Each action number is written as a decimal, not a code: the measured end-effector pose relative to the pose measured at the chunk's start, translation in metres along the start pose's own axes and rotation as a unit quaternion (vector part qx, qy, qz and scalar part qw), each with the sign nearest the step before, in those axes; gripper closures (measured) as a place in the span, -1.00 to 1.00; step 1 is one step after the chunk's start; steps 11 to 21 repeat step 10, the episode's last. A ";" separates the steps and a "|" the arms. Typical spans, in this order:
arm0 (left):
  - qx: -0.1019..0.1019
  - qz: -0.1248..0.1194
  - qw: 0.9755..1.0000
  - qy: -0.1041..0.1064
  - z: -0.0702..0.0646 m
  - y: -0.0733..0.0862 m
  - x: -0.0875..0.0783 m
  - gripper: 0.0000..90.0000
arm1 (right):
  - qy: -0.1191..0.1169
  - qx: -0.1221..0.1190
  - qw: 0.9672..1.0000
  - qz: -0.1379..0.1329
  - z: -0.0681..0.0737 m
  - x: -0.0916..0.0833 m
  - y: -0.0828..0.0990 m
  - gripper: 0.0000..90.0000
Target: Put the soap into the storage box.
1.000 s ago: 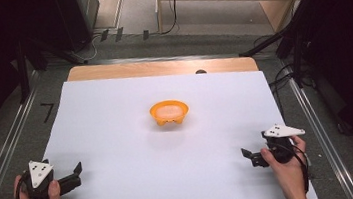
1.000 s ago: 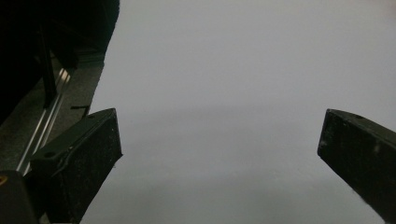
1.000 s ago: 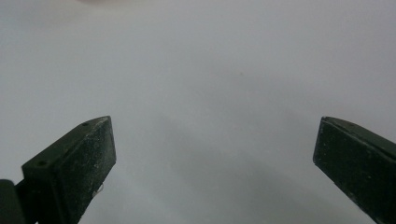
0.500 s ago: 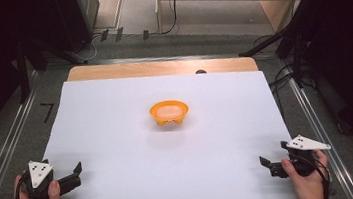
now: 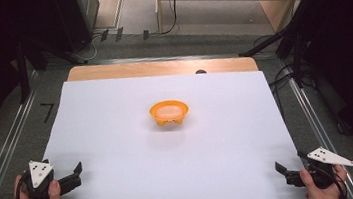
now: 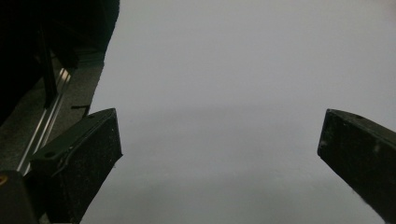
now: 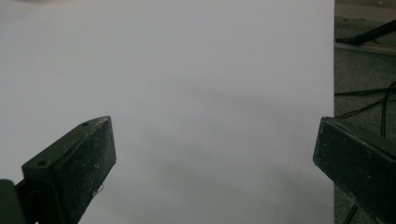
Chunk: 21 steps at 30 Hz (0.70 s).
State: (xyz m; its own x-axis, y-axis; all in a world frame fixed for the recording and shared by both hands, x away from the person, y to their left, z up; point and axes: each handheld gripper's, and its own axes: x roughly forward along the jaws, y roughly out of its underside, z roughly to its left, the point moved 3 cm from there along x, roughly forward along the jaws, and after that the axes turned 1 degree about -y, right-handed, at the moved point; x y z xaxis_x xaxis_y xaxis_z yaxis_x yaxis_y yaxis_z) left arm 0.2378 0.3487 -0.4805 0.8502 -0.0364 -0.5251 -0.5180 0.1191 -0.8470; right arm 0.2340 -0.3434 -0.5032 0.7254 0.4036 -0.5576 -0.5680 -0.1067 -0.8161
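The orange bowl (image 5: 169,113) sits upright near the middle of the white sheet (image 5: 115,111), well apart from both grippers, with bare sheet all round it. The left gripper (image 5: 72,175) rests at the near left corner, the right gripper (image 5: 286,171) at the near right edge (both jaws spread wide, holding nothing).

Quick count: one orange bowl (image 5: 169,113) on one white sheet (image 5: 116,116) over one wooden table (image 5: 161,68). Two grippers, left gripper (image 5: 74,174) and right gripper (image 5: 285,169), one per hand. That's everything on there.
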 end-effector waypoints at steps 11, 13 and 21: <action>-0.005 0.006 1.000 0.004 0.001 0.000 0.001 -1.00 | 0.007 0.010 1.000 -0.014 0.000 0.000 0.006 -1.00; -0.005 0.006 1.000 0.004 0.001 0.000 0.001 -1.00 | 0.007 0.010 1.000 -0.014 0.000 0.000 0.006 -1.00; -0.005 0.006 1.000 0.004 0.001 0.000 0.001 -1.00 | 0.007 0.010 1.000 -0.014 0.000 0.000 0.006 -1.00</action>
